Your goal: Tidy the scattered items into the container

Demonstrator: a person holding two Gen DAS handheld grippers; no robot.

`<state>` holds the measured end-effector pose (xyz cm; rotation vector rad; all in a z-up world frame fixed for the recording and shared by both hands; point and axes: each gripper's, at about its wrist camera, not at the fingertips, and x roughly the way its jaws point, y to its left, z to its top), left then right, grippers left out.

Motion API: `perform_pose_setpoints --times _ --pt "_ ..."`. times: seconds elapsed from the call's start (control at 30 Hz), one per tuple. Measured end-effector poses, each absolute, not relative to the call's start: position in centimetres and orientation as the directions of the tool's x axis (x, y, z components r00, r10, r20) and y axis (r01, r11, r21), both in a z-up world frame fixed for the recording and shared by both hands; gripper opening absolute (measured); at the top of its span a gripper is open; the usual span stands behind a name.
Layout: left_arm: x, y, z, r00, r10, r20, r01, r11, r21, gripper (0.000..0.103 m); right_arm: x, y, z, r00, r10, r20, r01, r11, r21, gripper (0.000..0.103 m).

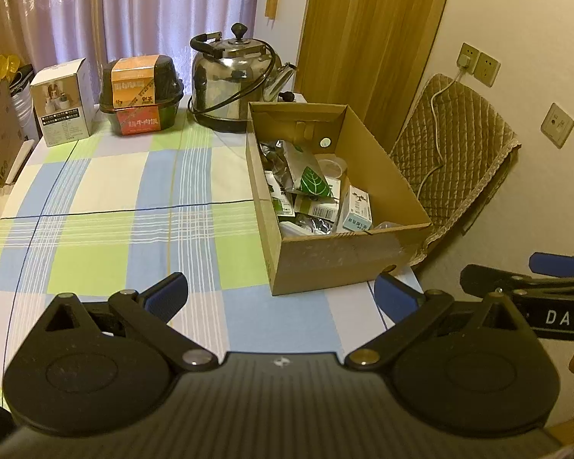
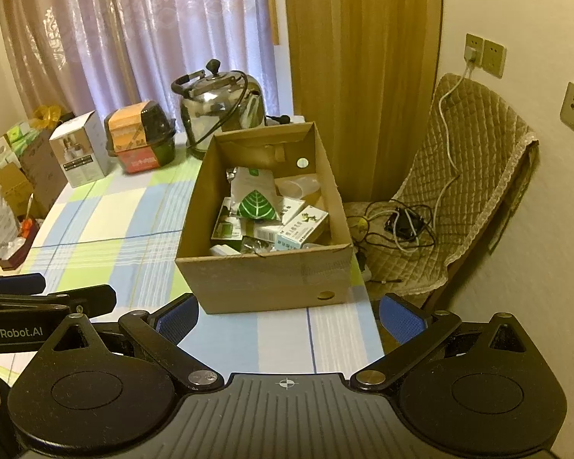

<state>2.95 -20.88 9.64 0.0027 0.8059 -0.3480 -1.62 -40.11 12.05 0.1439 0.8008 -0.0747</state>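
An open cardboard box (image 1: 348, 264) (image 2: 264, 279) stands at the right edge of the checked tablecloth. Inside lie several small items: a silver pouch with a green leaf (image 1: 313, 180) (image 2: 257, 203), small medicine cartons (image 1: 357, 208) (image 2: 302, 227) and a clear plastic cup (image 1: 333, 166). My left gripper (image 1: 283, 300) hovers open over the cloth, just short of the box's near wall, with nothing between its blue pads. My right gripper (image 2: 289, 315) is open too, empty, in front of the box's near wall. Each gripper shows at the side of the other's view.
At the back of the table (image 1: 114, 199) stand a steel kettle (image 1: 233, 80), a black food tub with orange labels (image 1: 141, 95) and a white carton (image 1: 63, 101). A quilt-covered chair (image 2: 451, 191) with cables sits right of the table. Bags and boxes crowd the left.
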Motion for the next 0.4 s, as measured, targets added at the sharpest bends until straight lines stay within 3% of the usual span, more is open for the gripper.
perform_pose_setpoints --times 0.4 --pt "2.80 -20.45 9.54 0.642 -0.318 -0.698 0.317 0.938 -0.136 0.102 -1.78 -40.21 11.49 0.683 -0.013 -0.730 0.122 0.988 0.097 0.103"
